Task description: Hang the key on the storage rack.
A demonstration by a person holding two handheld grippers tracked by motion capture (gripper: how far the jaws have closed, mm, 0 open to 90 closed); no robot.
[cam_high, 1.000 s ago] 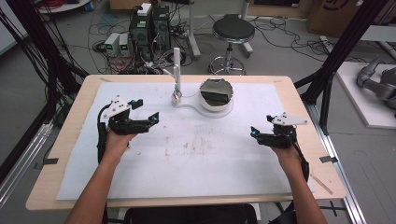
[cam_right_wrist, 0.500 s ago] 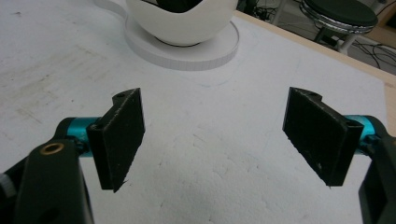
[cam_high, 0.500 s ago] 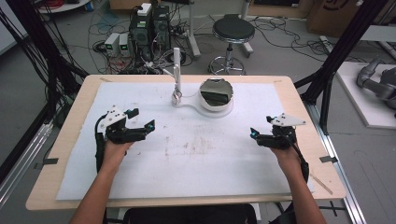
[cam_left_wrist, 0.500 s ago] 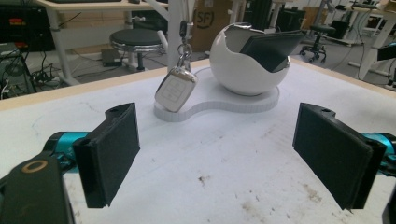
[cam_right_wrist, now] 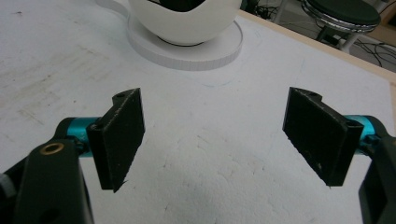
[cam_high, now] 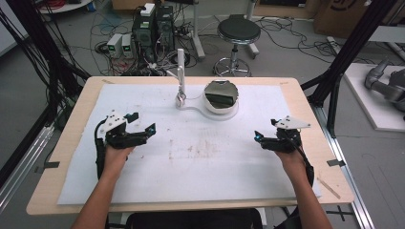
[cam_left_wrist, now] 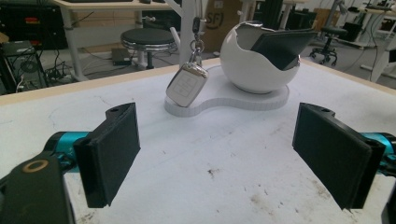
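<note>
On the white mat (cam_high: 200,162), the left gripper (cam_high: 141,128) hovers at nine o'clock and the right gripper (cam_high: 265,132) at three o'clock, each with its jaws spread wide and nothing between them. At twelve o'clock stands a white holder base (cam_high: 196,108): a white bowl (cam_high: 221,98) holding a dark wallet (cam_left_wrist: 280,44), and beside it a key fob (cam_left_wrist: 187,85) hanging from a post (cam_high: 180,71).

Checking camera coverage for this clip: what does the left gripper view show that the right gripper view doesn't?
Left gripper view: a key fob hanging on the white stand, with a dark wallet in the white bowl. Right gripper view: the bowl's lower part, with no fob. Both: the white base, the stained white mat, a stool, and open jaws.
</note>
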